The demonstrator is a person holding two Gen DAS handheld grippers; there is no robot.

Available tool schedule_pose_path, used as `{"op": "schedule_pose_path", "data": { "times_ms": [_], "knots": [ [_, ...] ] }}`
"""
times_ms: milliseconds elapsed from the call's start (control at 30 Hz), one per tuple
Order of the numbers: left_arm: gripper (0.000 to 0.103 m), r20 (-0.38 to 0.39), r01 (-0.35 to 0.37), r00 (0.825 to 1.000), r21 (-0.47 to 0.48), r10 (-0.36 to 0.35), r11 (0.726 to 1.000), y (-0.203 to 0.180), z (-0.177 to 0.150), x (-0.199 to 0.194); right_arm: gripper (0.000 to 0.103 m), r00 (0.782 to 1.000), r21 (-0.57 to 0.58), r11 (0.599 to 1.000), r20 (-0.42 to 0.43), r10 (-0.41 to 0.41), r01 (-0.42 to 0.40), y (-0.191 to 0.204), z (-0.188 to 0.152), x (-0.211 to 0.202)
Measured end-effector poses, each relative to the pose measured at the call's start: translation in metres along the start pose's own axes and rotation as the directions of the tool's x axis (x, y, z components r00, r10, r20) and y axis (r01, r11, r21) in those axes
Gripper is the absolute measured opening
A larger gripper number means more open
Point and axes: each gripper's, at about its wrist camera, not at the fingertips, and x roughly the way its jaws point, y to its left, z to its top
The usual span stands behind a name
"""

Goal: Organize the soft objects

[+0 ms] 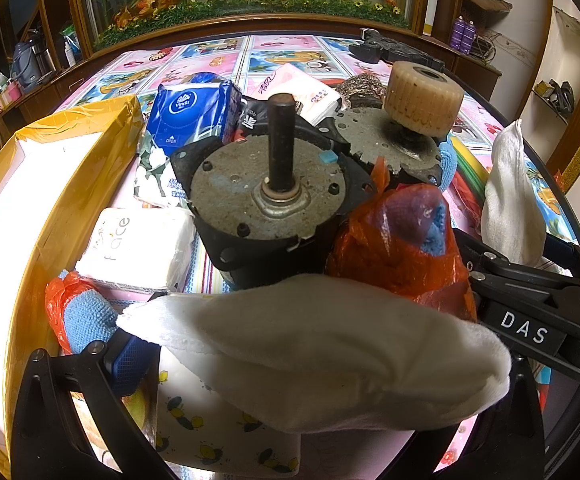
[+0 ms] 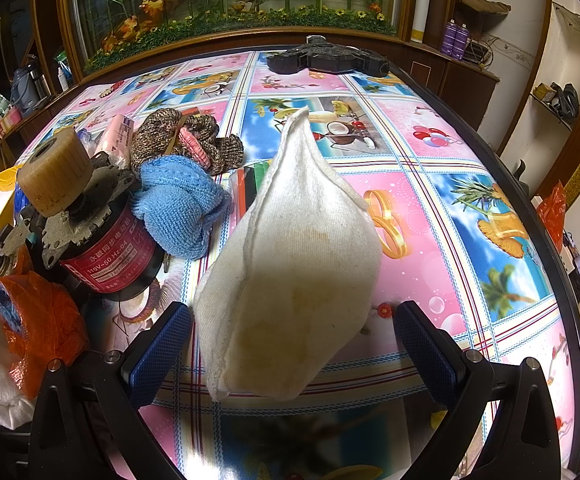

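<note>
In the left wrist view a white cloth pouch (image 1: 314,352) lies across my left gripper (image 1: 314,364); only its left blue pad (image 1: 128,364) shows, so its state is unclear. In the right wrist view my right gripper (image 2: 292,354) is open, its blue pads (image 2: 158,354) on either side of a second white pouch (image 2: 294,264) that stands on the table. That pouch and gripper also show at the right of the left view (image 1: 506,196). A blue knitted cloth (image 2: 178,204) and a brown knitted piece (image 2: 186,140) lie behind it.
Two metal motors (image 1: 266,200) (image 2: 102,236) stand mid-table. Tissue packs (image 1: 138,248) (image 1: 188,112), orange bags holding blue cloth (image 1: 402,240) (image 1: 78,316), and a yellow-edged white box (image 1: 30,200) surround them. A black object (image 2: 326,60) lies at the far edge of the patterned tablecloth (image 2: 430,220).
</note>
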Motion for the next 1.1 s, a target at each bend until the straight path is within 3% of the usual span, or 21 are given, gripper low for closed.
{"op": "schedule_pose_path", "data": {
  "times_ms": [200, 467, 667, 800, 867, 933, 1000, 1100],
  "knots": [
    [0.103, -0.075, 0.043, 0.996, 0.058, -0.038, 0.997, 0.002, -0.013, -0.014, 0.102, 1.0, 0.0, 1.0, 0.0, 0.0, 0.0, 0.0, 0.0, 0.0],
    [0.103, -0.055, 0.009, 0.998, 0.028, -0.008, 1.0, 0.005, -0.032, -0.026, 0.102, 1.0, -0.002, 1.0, 0.0, -0.003, 0.003, 0.001, 0.0, 0.0],
    [0.101, -0.064, 0.084, 0.995, 0.026, -0.083, 0.996, 0.013, -0.033, -0.035, 0.102, 0.999, -0.014, 0.999, -0.018, 0.047, -0.048, 0.002, -0.003, -0.004],
    [0.101, 0.094, 0.119, 0.989, -0.03, -0.115, 0.992, 0.041, -0.034, -0.082, 0.102, 0.991, -0.049, 0.992, -0.069, 0.117, -0.12, -0.002, -0.004, -0.009],
    [0.101, 0.221, 0.092, 0.972, -0.039, -0.081, 0.995, 0.059, -0.039, -0.116, 0.102, 0.994, -0.079, 0.993, -0.075, 0.084, -0.09, -0.003, -0.002, -0.009],
    [0.101, 0.33, 0.067, 0.943, -0.06, -0.044, 0.996, 0.079, -0.045, -0.148, 0.102, 0.994, -0.1, 0.992, -0.081, 0.07, -0.078, 0.0, 0.002, -0.007],
    [0.103, 0.378, 0.044, 0.926, -0.094, -0.005, 0.995, 0.099, -0.045, -0.165, 0.102, 0.996, -0.075, 0.995, -0.073, 0.054, -0.06, 0.0, 0.005, -0.006],
    [0.103, 0.395, 0.054, 0.919, -0.147, 0.009, 0.988, 0.126, -0.052, -0.182, 0.102, 0.997, -0.053, 0.997, -0.057, 0.046, -0.049, 0.0, 0.006, -0.006]
  ]
}}
